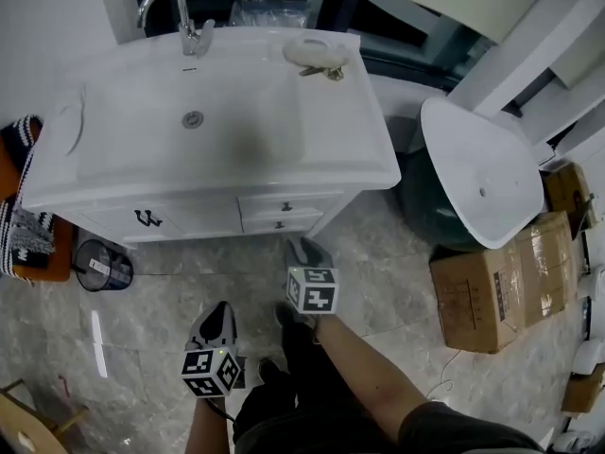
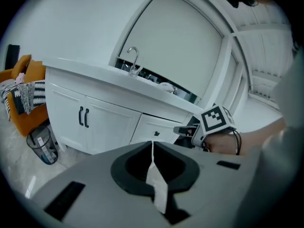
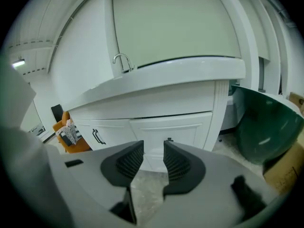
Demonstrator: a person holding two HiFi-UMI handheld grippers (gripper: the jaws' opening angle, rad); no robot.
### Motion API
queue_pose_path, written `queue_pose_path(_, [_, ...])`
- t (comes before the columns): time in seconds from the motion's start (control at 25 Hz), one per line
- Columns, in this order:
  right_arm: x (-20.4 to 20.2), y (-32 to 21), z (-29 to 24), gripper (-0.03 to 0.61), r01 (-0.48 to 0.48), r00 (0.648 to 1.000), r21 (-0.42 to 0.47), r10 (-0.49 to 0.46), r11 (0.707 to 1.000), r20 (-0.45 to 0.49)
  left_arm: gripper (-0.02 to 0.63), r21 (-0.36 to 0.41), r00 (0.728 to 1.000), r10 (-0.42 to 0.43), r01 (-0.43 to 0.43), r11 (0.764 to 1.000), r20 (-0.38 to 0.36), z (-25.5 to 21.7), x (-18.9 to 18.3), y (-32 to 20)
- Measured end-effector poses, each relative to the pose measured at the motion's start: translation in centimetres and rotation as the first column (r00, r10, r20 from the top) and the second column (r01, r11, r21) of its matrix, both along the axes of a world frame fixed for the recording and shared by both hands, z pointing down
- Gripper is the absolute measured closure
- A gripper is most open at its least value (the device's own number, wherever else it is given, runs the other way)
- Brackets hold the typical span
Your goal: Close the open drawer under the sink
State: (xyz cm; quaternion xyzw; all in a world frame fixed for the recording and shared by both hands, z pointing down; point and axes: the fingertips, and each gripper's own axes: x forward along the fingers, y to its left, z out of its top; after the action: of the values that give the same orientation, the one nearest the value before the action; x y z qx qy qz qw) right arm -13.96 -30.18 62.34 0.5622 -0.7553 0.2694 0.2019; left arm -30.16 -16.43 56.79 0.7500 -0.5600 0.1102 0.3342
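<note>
A bathroom, half storeroom: a white sink [image 1: 113, 149] with a chrome tap [image 1: 178, 9] tops a white cupboard [image 1: 194, 218], and a loose basin [image 1: 477, 183] lies beside cardboard boxes [image 1: 492, 287] on the marbled tile floor [image 1: 378, 263]

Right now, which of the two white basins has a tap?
The basin set in the vanity, chrome tap at its back; the other basin lies loose to the vanity's right, tapless.

White drawer [image 1: 286, 206], shut flush, under sink [image 1: 364, 154]

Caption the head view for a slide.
Head view: left tool and open right tool held short of the vanity drawers.
</note>
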Motion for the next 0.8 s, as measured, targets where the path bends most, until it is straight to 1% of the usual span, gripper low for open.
queue_pose_path(0.16, [0.1, 4.5, -4.1, 0.446, 0.019, 1.000, 0.037, -0.020, 0.999, 0.018, 0.594, 0.031, 0.999, 0.038, -0.037, 0.999, -0.037, -2.6, 0.8, 3.3])
queue_pose_path(0.28, [0.7, 7.0, -7.2, 0.471, 0.040, 0.999, 0.069, -0.040, 0.997, 0.001, 0.594, 0.027, 0.995, 0.061, -0.059, 0.998, -0.077, -4.1, 1.7, 4.7])
queue_pose_path(0.36, [1.3, 8.7, -8.9, 0.492, 0.047, 0.999, 0.081, -0.046, 0.996, -0.009, 0.594, 0.039, 0.994, 0.078, -0.075, 0.996, -0.082, -5.4, 2.3, 5.7])
queue_pose_path(0.44, [1.8, 9.7, -10.7, 0.512, 0.056, 0.998, 0.097, -0.056, 0.994, -0.004, 0.594, 0.066, 0.994, 0.083, -0.079, 0.995, -0.075, -7.3, 2.8, 6.2])
queue_pose_path(0.6, [2.3, 11.5, -13.8, 0.533, 0.107, 0.994, 0.137, -0.107, 0.985, -0.008, 0.594, 0.102, 0.996, 0.071, -0.065, 0.993, -0.052, -10.3, 3.5, 7.3])
queue_pose_path(0.72, [2.5, 12.5, -14.6, 0.538, 0.136, 0.990, 0.142, -0.139, 0.981, 0.013, 0.594, 0.096, 0.998, 0.024, -0.019, 0.995, -0.058, -11.0, 4.2, 8.3])
queue_pose_path(0.8, [3.2, 13.0, -15.0, 0.541, 0.164, 0.985, 0.145, -0.170, 0.976, 0.030, 0.594, 0.092, 0.999, 0.002, 0.003, 0.996, -0.051, -11.2, 5.6, 9.1])
